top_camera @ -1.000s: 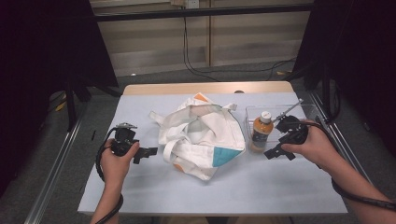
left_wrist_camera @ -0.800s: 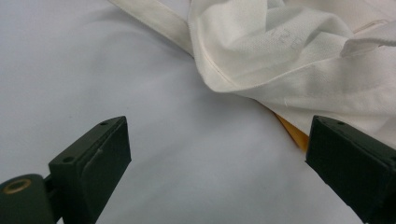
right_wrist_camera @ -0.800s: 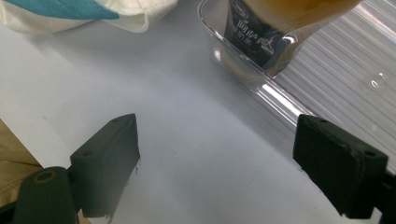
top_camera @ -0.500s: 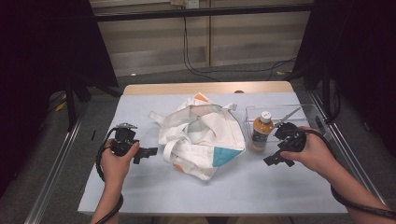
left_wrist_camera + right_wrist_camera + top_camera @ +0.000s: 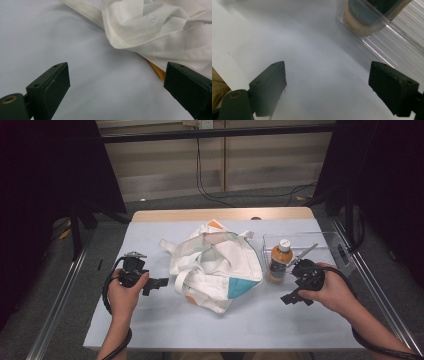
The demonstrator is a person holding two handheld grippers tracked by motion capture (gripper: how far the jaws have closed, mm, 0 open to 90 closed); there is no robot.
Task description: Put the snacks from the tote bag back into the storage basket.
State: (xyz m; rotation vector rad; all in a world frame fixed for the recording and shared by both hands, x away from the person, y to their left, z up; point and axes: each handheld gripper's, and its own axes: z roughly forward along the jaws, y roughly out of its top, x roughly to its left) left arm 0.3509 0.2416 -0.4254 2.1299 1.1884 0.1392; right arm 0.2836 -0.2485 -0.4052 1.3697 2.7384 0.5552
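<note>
The high view looks forward and down on the whole desk (image 5: 150, 320). Each gripper view sits low and close — the left shares the cloth bag (image 5: 160, 30), the right the clear box (image 5: 382, 37).

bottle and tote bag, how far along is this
Nothing looks done: the orange-capped brown bottle stands in the clear plastic tray, and the crumpled white cloth tote bag lies mid-table. Left gripper and right gripper are open, holding nothing. Everything is left, probably bagging the bottle.
</note>
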